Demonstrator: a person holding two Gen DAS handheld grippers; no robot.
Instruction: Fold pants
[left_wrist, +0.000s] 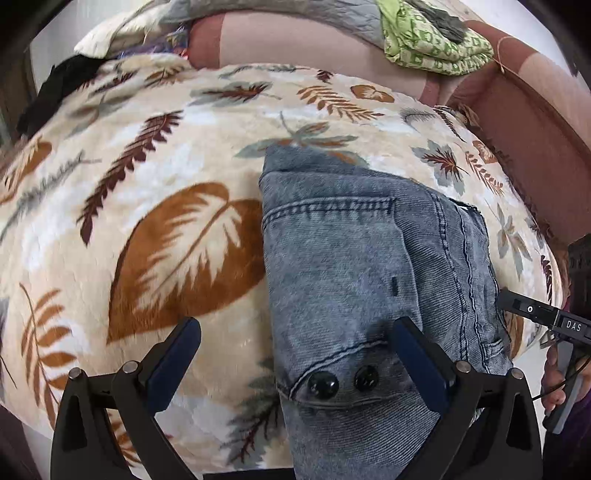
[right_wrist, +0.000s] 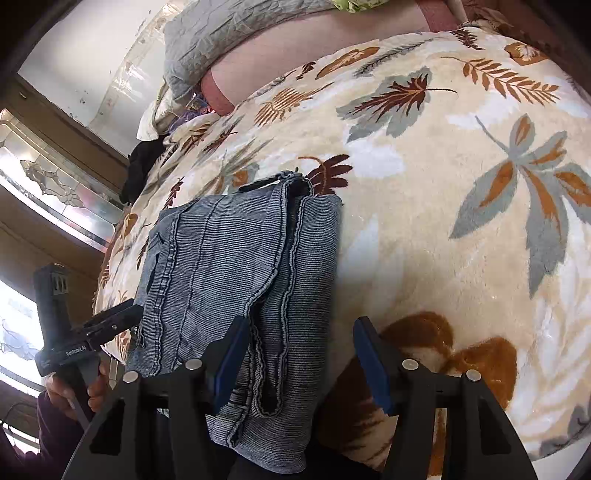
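Faded blue jeans (left_wrist: 354, 266) lie folded into a compact stack on a leaf-patterned blanket (left_wrist: 147, 155). In the left wrist view the waistband with two black buttons (left_wrist: 341, 382) sits between my open fingers. My left gripper (left_wrist: 295, 332) is open and hovers over the near end of the stack. In the right wrist view the jeans (right_wrist: 229, 258) show their stacked edges. My right gripper (right_wrist: 299, 332) is open, with its left finger (right_wrist: 231, 360) over the denim edge and nothing held. The left gripper also shows in the right wrist view (right_wrist: 110, 323), at the jeans' left side.
Grey pillows (left_wrist: 258, 14) and a green patterned cloth (left_wrist: 432, 40) lie at the far end by a pink bedsheet (left_wrist: 314, 44). A black garment (left_wrist: 55, 88) lies at the blanket's far left. A window (right_wrist: 44, 192) is at the left.
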